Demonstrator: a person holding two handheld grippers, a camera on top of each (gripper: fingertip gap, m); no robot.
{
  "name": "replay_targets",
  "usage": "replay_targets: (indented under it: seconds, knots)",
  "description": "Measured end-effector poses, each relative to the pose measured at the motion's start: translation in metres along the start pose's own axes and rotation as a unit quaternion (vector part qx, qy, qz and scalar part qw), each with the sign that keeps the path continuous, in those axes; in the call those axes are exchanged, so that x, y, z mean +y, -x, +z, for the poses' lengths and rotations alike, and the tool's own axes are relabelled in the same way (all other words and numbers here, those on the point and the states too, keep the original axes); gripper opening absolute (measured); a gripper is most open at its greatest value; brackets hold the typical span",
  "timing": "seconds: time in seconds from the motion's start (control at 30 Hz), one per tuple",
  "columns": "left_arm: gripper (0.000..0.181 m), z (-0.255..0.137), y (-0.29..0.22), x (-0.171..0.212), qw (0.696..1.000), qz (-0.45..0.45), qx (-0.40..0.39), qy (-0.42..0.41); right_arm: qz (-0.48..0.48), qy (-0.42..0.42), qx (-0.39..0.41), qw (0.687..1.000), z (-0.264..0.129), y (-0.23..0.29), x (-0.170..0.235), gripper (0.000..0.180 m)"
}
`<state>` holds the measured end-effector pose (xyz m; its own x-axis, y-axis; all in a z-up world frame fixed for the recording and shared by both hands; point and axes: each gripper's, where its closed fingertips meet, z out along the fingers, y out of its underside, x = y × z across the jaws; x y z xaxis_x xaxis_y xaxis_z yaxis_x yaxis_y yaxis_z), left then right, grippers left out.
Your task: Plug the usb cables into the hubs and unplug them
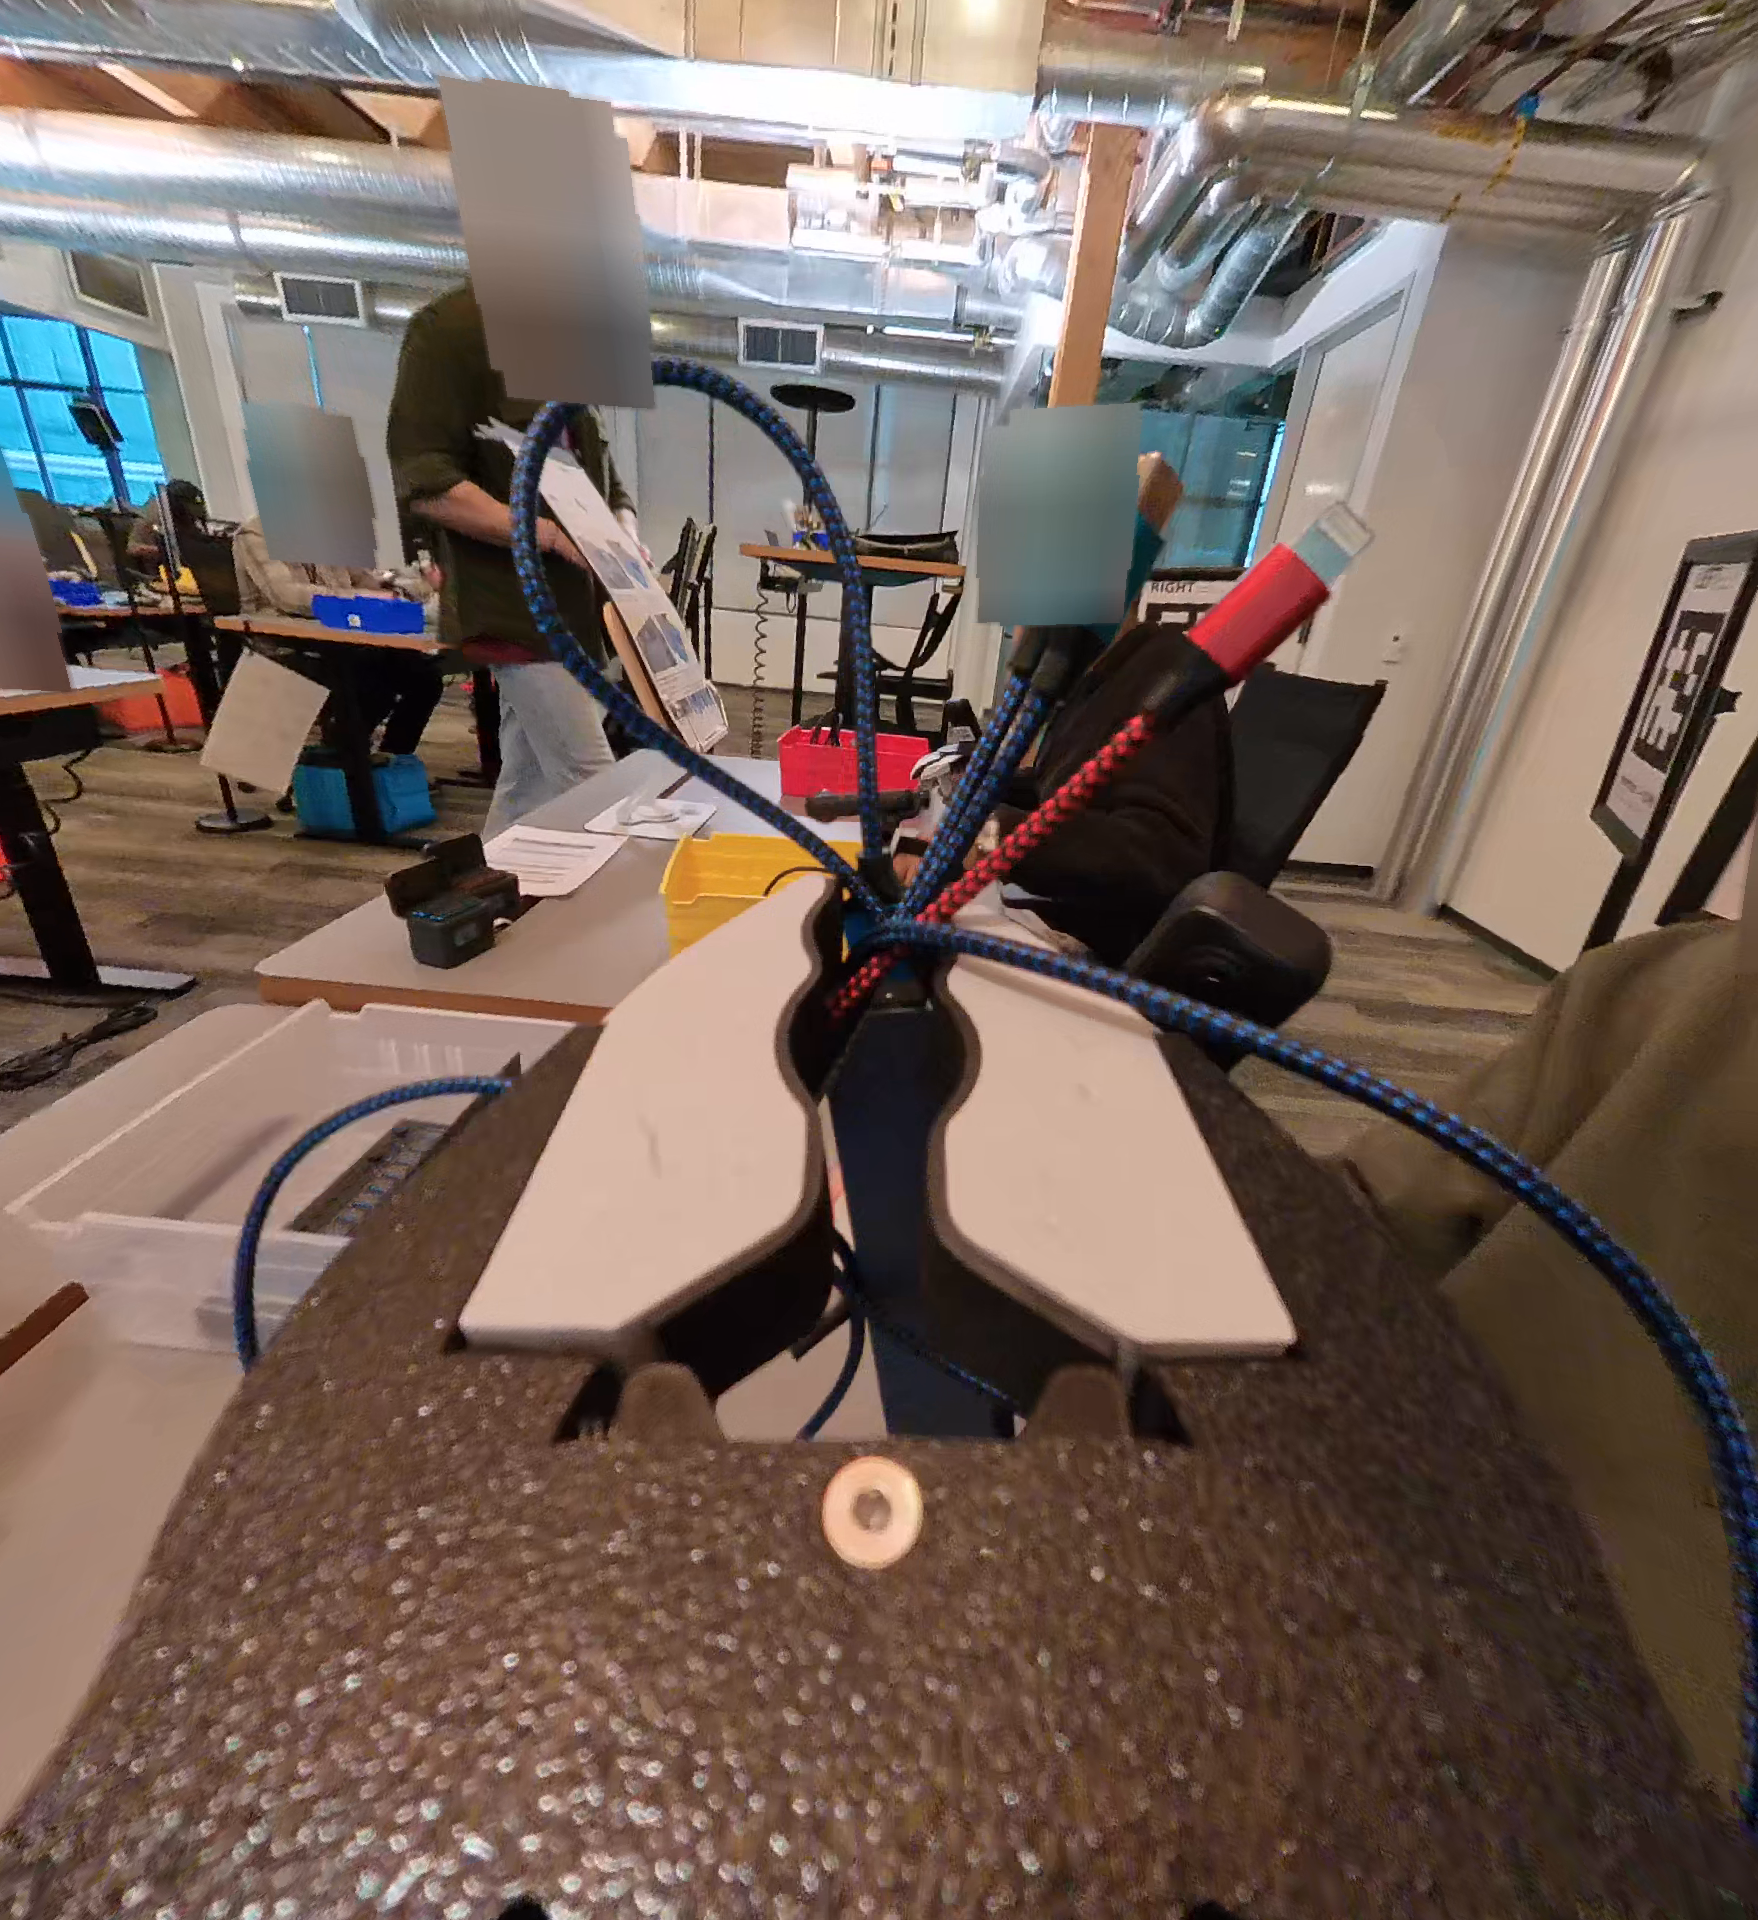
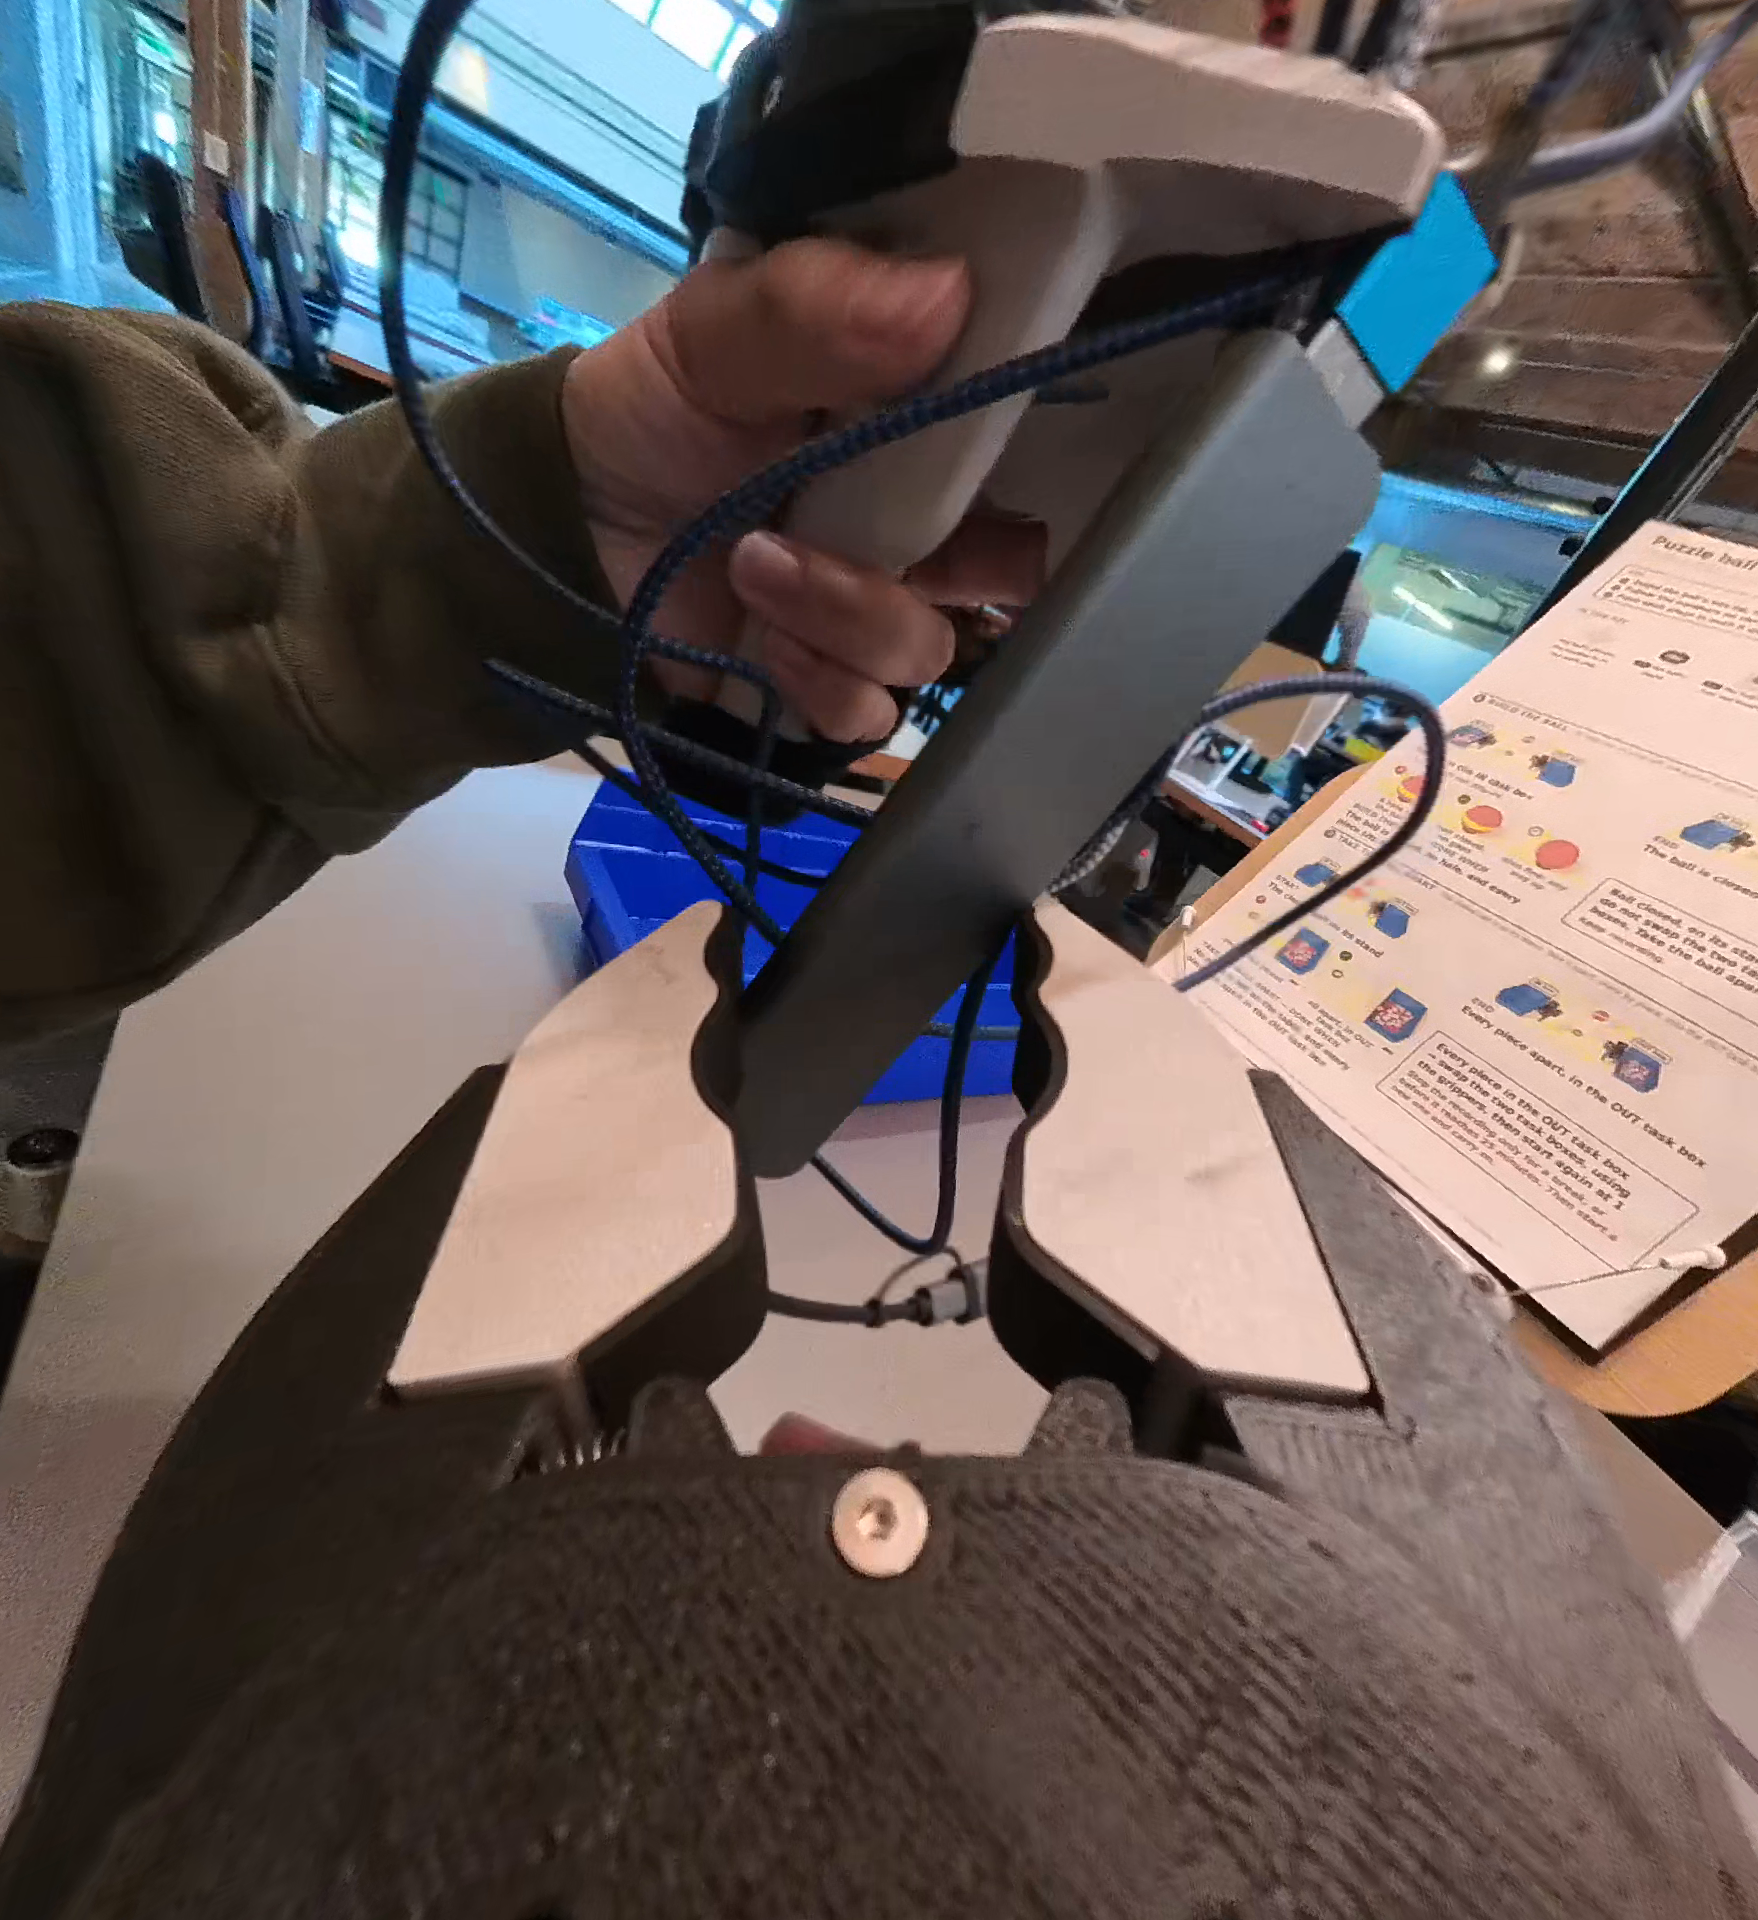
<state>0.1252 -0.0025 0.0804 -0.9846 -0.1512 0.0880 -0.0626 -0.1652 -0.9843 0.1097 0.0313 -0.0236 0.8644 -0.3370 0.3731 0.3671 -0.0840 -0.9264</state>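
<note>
In the left wrist view my left gripper (image 1: 885, 904) is shut on the end of a dark grey hub (image 1: 896, 1164). Several blue braided cables (image 1: 1477, 1132) and a red braided cable (image 1: 1041, 821) with a red plug (image 1: 1259, 613) fan out past the fingertips. In the right wrist view the hub (image 2: 1114, 623) hangs tilted above the table. Its lower end sits between the fingers of my right gripper (image 2: 875, 925) and touches both. The left gripper (image 2: 1353, 312), held by a hand, grips the hub's upper end. Blue cables (image 2: 688, 582) loop under that hand.
A clear plastic bin (image 1: 179, 1122) stands at lower left, a yellow bin (image 1: 729, 883) and a red bin (image 1: 833, 758) ahead. A blue bin (image 2: 667, 883) sits on the white table (image 2: 335, 1039). An instruction sheet (image 2: 1540, 935) leans at right. A person (image 1: 480, 540) stands beyond. Left tips to right tips: about 11 cm.
</note>
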Motion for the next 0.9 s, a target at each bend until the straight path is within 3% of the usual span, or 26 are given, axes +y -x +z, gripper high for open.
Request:
replay_targets:
  seconds: [0.2,0.3,0.5,0.57,0.7,0.83,0.9]
  knots:
    - [0.016,-0.022,0.001,0.008,0.998,0.059,0.007,0.01,-0.029,0.048,0.004,0.998,-0.023,-0.033,0.022,0.035]
    - [0.019,-0.035,0.005,0.029,0.993,0.094,-0.025,0.066,-0.064,0.062,-0.001,0.996,-0.034,-0.041,0.031,0.034]
    - [0.048,-0.064,0.012,0.095,0.963,0.131,-0.084,0.222,-0.108,0.112,0.023,0.988,-0.035,-0.051,0.051,0.033]
    - [0.06,-0.082,0.013,0.119,0.946,0.132,-0.109,0.274,-0.116,0.135,0.021,0.984,-0.035,-0.051,0.059,0.033]
    - [0.065,-0.137,0.015,0.146,0.916,0.134,-0.171,0.338,-0.143,0.162,0.012,0.976,-0.032,-0.049,0.071,0.033]
    - [0.063,-0.178,0.021,0.112,0.906,0.152,-0.282,0.275,-0.146,0.168,-0.012,0.975,-0.027,-0.043,0.078,0.032]
    - [0.056,-0.162,0.005,0.091,0.923,0.185,-0.258,0.218,-0.149,0.178,-0.045,0.972,-0.023,-0.032,0.087,0.032]
